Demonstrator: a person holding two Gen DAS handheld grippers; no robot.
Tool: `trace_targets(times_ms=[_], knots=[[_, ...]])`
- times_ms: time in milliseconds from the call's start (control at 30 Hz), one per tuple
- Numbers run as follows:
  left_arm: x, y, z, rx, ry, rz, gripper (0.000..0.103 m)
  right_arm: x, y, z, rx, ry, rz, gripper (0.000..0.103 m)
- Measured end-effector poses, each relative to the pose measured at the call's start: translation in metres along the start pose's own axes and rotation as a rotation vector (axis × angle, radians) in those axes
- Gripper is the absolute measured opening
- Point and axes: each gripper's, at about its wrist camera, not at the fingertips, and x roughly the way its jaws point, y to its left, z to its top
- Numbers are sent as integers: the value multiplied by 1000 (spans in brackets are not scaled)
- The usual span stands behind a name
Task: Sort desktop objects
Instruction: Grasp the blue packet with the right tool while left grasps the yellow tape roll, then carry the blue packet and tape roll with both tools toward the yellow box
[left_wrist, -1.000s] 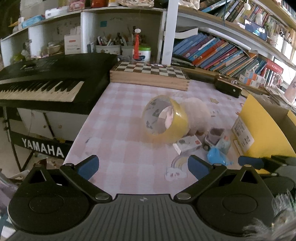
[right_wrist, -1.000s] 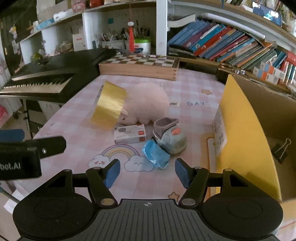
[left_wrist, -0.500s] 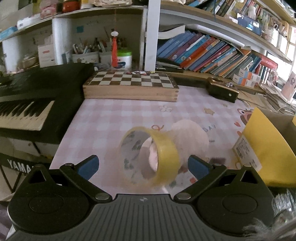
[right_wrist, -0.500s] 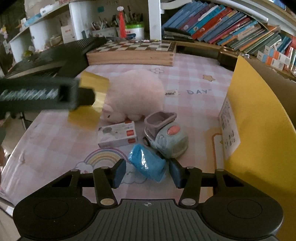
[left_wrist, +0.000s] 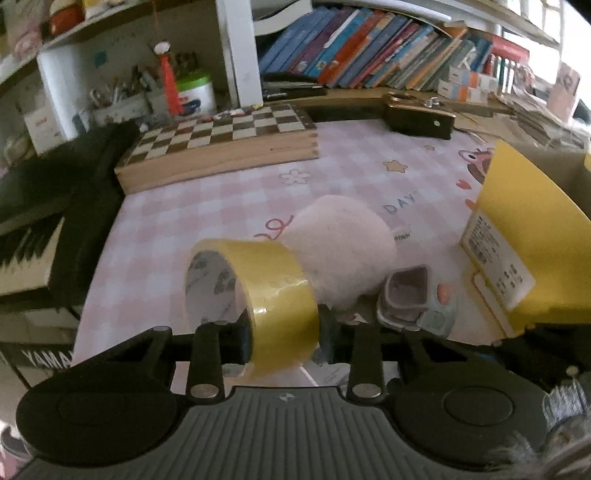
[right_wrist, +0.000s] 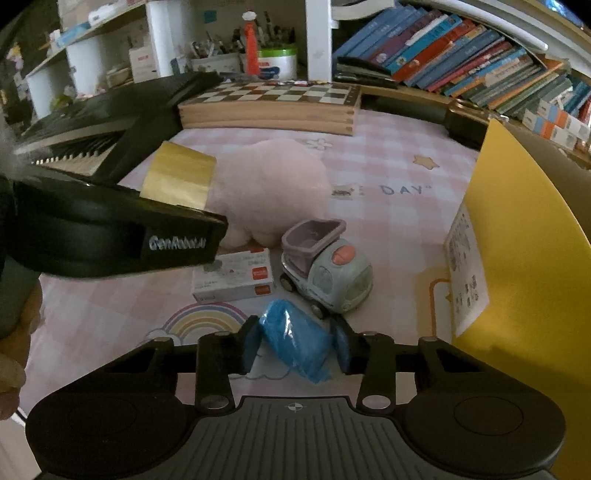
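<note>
Both grippers have been brought in and their jaws have just been closing: left gripper (left_wrist: 284, 334) is pinched across the glossy yellow tape roll (left_wrist: 258, 291), standing on edge against the plush pig (left_wrist: 343, 247); right gripper (right_wrist: 295, 343) is clamped on the crinkly blue wad (right_wrist: 295, 341) beside the toy truck (right_wrist: 325, 269), presumably for the cardboard box (right_wrist: 517, 229).

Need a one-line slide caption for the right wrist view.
Right gripper, jaws just closing, clamps a blue roll on the pink desk mat, beside a toy truck.
</note>
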Motion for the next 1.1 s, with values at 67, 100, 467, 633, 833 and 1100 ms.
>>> trace_targets(times_ms=[67, 100, 467, 633, 833, 1100], knots=[[-7, 2, -1, -4, -9, -3, 31, -1, 1, 1, -6, -4, 18, 38], [-10, 4, -1, -12, -13, -5, 30, -3, 1, 2, -10, -11, 26, 37], [-57, 40, -24, -248, -38, -68, 7, -23, 4, 2, -32, -54, 69, 35], [-76, 42, -35, -275, -55, -85, 7, -35, 10, -3, -39, -71, 81, 35], [-107, 43, -49, -289, -94, -103, 7, -56, 17, -8, -42, -98, 86, 34], [-146, 44, -71, -306, -123, -136, 7, -89, 18, -16, -2, -128, 77, 34]])
